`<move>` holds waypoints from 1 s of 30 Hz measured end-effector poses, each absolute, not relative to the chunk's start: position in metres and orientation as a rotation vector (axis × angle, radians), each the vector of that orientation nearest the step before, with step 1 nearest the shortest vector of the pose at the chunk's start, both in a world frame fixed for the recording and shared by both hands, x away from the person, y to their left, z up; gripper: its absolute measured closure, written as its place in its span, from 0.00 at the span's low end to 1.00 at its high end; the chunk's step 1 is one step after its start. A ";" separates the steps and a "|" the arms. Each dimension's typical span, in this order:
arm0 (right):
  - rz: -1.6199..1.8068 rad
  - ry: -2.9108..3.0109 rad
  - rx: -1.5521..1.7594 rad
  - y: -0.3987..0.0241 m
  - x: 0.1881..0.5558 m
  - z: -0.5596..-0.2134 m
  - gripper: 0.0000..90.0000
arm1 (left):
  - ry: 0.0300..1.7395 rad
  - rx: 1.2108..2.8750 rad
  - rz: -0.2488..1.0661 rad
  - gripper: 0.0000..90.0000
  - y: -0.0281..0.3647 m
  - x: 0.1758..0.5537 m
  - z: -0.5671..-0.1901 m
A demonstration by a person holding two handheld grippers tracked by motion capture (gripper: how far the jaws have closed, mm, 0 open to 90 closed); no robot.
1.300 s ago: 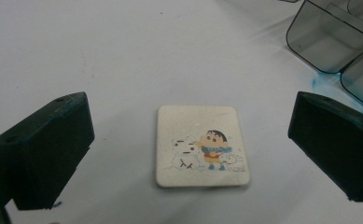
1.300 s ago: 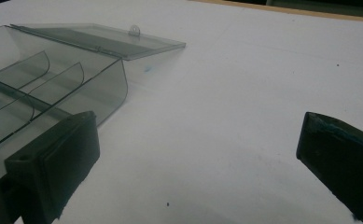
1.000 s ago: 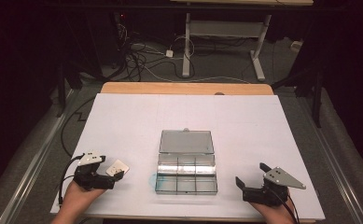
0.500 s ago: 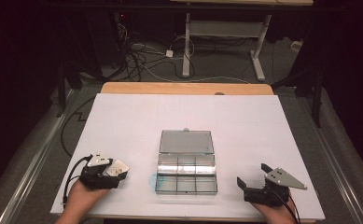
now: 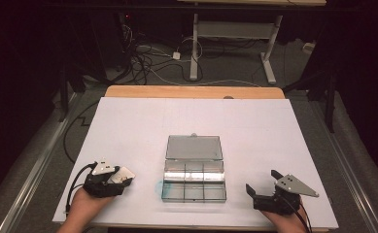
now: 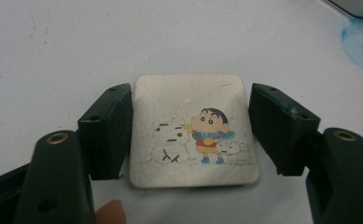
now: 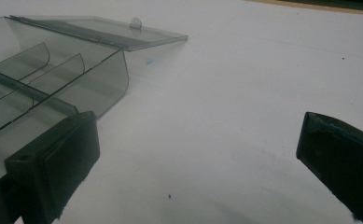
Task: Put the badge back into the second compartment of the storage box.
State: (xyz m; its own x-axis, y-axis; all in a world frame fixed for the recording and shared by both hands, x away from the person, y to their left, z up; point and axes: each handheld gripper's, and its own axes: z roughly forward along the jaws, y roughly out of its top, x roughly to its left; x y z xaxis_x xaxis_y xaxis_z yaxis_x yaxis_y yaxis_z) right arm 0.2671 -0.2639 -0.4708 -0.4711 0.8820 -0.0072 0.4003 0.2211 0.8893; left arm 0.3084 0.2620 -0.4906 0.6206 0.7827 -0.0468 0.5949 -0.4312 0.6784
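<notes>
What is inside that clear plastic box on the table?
The compartment box lies open, its lid flat behind it. The compartments that show through the clear walls look empty; glare hides part of the back row. The cartoon tile sits outside, between the left gripper jaws.

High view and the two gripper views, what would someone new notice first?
Likely the white cartoon tile between the left tongs, whose jaws have just been closing around it without clearly pressing yet. Next, the clear compartment box, lid open, mid-table on the white table. The right tongs sit open beside it.

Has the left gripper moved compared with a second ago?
Yes. The left gripper has edged slightly toward the clear box, its jaws just closing around the small picture tile.
</notes>
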 end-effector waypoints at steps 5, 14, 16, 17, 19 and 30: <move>1.206 1.969 1.177 -0.265 0.266 -0.470 0.00 | 1.069 2.175 0.367 0.35 0.262 0.308 -0.491; 1.207 1.974 1.174 -0.265 0.267 -0.470 0.00 | 1.063 2.168 0.364 0.36 0.263 0.308 -0.491; 1.206 1.976 1.174 -0.265 0.267 -0.471 0.00 | 1.063 2.167 0.363 0.36 0.263 0.308 -0.490; 1.206 1.977 1.172 -0.265 0.267 -0.471 0.00 | 1.063 2.166 0.360 0.36 0.264 0.308 -0.490; 1.204 1.977 1.174 -0.265 0.267 -0.471 0.00 | 1.063 2.162 0.359 0.36 0.264 0.308 -0.490; 1.206 1.973 1.176 -0.266 0.267 -0.471 0.00 | 1.065 2.123 0.352 0.36 0.263 0.306 -0.487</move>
State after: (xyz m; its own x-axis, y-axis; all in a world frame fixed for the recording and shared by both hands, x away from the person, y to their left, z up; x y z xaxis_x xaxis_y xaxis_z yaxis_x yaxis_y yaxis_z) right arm 0.2670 -0.2657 -0.4711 -0.4730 0.8811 -0.0051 0.3970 0.2183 0.8915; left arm 0.3064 0.2627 -0.4875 0.6210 0.7804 -0.0736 0.5824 -0.3965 0.7096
